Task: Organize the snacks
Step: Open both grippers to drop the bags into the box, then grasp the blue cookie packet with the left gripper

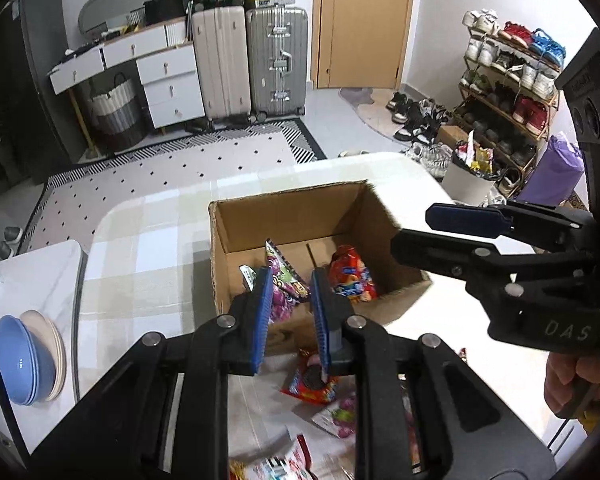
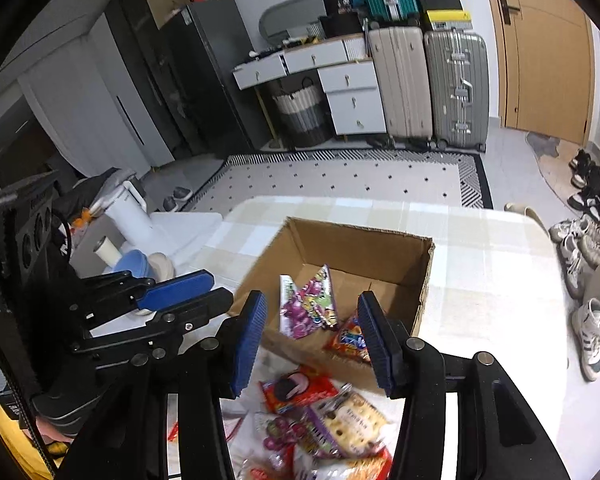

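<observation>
- The cardboard box (image 1: 296,216) stands open on the checked tablecloth (image 1: 148,240); inside it a purple snack packet (image 1: 284,284) leans upright toward the left, and a red snack packet (image 1: 350,276) lies beside it on the right, close but whether they touch I cannot tell.
- The left gripper (image 1: 288,312) hangs above the near wall of the box, pointing down at an angle; its blue pads stand a narrow gap apart with nothing between them, so it is empty-handed.
- The right gripper (image 2: 312,336) hovers over the same near edge; its jaws are parted wider than the left's, and nothing is clamped in them either; the packets seen between the pads lie well below.
- On the cloth in front of the box is a loose heap of snacks; a red packet with a dark biscuit (image 2: 296,390) lies nearest the box, with a cracker packet (image 2: 348,426) just beside it; others overlap and blur further forward.
- A stack of blue bowls (image 1: 22,360) sits on a white side surface left of the table.
- A hand (image 1: 572,380) grips the right tool's handle.
</observation>
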A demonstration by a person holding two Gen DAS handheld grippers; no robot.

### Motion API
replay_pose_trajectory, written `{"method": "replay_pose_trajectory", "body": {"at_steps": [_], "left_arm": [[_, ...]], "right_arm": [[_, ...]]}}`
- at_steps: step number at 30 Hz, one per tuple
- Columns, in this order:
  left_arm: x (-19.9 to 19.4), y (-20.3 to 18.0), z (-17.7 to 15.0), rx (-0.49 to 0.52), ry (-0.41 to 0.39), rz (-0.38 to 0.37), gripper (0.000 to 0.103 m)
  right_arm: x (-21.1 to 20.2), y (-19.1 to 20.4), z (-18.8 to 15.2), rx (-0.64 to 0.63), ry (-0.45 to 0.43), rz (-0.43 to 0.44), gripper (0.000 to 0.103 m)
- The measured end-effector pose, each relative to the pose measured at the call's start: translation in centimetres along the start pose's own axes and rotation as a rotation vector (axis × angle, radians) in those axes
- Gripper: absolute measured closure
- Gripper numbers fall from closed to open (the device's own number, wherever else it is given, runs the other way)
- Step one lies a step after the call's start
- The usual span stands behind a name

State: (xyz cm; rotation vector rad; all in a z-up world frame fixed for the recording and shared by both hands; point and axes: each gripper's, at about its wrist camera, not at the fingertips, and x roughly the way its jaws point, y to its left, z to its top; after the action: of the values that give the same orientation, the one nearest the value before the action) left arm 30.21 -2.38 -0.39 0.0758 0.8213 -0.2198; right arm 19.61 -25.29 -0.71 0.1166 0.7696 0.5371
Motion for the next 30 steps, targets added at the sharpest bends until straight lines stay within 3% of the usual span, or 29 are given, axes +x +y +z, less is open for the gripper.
{"method": "replay_pose_trajectory", "body": {"at_steps": [4, 12, 16, 21, 22, 25, 30], "left_arm": [[-4.2, -0.9, -1.0, 0.005, -0.039, -0.008, 0.080], [-13.9, -3.4, -4.0, 0.039, -0.120, 0.000, 0.078], [-19.2, -4.5, -6.0, 0.024, -0.184, 0.007, 0.051], [-25.1, -5.6, -9.8, 0.001, -0.244, 0.002, 0.044], [-26.0, -5.8, -10.6, -0.003, -0.255, -0.005, 0.039], [-28.8, -6.2, -13.4, -0.015, -0.291, 0.010, 0.022], [-31.8, -6.5, -17.2, -0.005, -0.299, 0.014, 0.022]], "right_arm": [[-3.6, 1.4, -1.2, -0.008, -0.044, 0.007, 0.054], [-10.5, 4.2, -4.3, -0.008, -0.116, 0.029, 0.052], [-14.3, 6.2, -6.6, -0.027, -0.178, 0.027, 0.043], [-18.1, 8.2, -9.9, -0.051, -0.263, 0.025, 0.029], [-18.7, 8.4, -10.7, -0.043, -0.274, 0.032, 0.023], [-20.8, 8.8, -13.1, 0.019, -0.322, 0.101, 0.020], [-22.9, 10.5, -16.6, 0.003, -0.401, 0.075, 0.009]]}}
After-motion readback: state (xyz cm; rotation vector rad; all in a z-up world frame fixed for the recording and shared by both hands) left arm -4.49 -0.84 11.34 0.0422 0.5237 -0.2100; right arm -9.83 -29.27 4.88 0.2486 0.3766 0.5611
